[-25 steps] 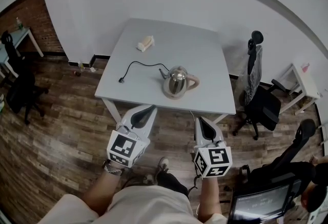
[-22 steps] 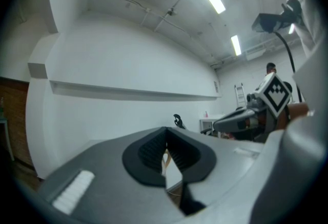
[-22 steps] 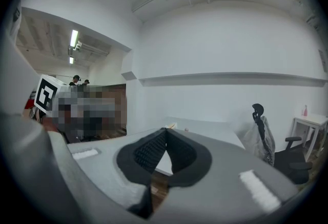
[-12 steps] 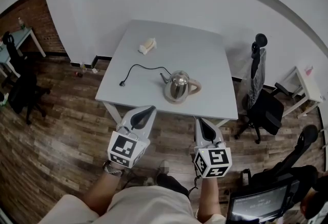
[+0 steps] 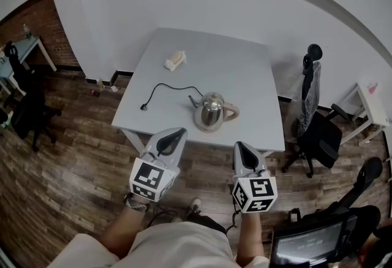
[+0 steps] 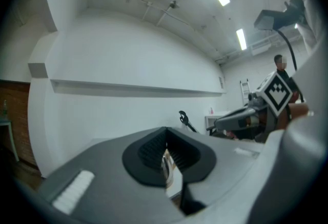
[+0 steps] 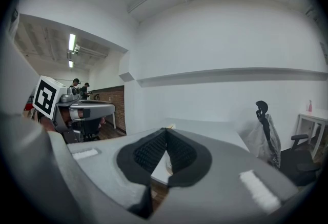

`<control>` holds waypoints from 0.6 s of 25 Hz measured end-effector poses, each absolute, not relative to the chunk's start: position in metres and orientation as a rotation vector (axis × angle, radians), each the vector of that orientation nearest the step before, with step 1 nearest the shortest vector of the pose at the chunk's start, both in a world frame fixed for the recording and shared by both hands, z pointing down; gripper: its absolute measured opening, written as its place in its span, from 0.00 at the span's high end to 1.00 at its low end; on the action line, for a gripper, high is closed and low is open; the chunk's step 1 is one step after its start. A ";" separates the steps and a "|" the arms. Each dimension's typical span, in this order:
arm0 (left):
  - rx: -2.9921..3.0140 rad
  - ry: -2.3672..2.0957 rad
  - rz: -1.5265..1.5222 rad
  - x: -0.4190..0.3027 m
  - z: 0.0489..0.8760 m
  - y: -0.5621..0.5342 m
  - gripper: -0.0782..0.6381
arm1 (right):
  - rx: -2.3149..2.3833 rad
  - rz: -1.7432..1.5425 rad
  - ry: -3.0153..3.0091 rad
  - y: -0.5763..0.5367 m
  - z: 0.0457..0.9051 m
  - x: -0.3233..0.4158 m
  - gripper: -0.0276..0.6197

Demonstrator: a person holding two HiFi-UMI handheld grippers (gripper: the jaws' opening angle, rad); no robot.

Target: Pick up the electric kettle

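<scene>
The electric kettle (image 5: pixel 211 111), a rounded pot of polished steel with a tan handle, stands upright on the pale grey square worktop (image 5: pixel 239 64). From the head view I see it near the worktop's 6 o'clock edge. Its handle points to 3 o'clock and its spout to about 10 o'clock. A thin black power cord (image 5: pixel 166 86) curls away from it toward 9 o'clock. The cord ends in a dark plug (image 5: pixel 144 107) lying close to the worktop's 8 o'clock edge. A small cream-coloured object (image 5: pixel 174 60), too small for me to identify, lies at 11 o'clock from the kettle and well apart from it.

My left claw (image 5: pixel 173 136) hangs at 7 o'clock from the kettle and my right claw (image 5: pixel 241 146) at 5 o'clock. Both are just off the worktop's near edge, above the wooden plank floor (image 5: pixel 67 168), and neither touches the kettle. Each gripper view shows that claw closed, its ribbed black pads (image 6: pixel 149 150) pressed together with nothing held between them.

At 3 o'clock from the worktop stands a black office chair (image 5: pixel 318 129), with a small white side table (image 5: pixel 367 98) beyond it. A red brick wall (image 5: pixel 33 21) runs off at 10 o'clock.
</scene>
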State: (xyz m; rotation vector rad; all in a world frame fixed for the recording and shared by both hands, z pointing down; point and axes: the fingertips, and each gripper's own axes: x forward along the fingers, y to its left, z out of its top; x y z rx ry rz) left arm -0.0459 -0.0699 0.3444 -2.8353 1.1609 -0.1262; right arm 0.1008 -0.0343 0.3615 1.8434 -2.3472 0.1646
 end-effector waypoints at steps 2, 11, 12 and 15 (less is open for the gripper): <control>-2.833 1.166 -0.131 -0.042 0.345 -0.076 0.88 | 1.841 0.166 -2.351 -0.040 0.363 0.104 0.95; -2.832 1.188 -0.146 -0.017 0.348 -0.100 0.88 | 1.831 0.185 -2.366 -0.068 0.367 0.133 0.95; -2.831 1.194 -0.148 -0.015 0.348 -0.102 0.89 | 1.828 0.187 -2.370 -0.071 0.367 0.135 0.95; -2.830 1.215 -0.155 -0.010 0.349 -0.110 0.88 | 1.814 0.191 -2.379 -0.079 0.368 0.143 0.95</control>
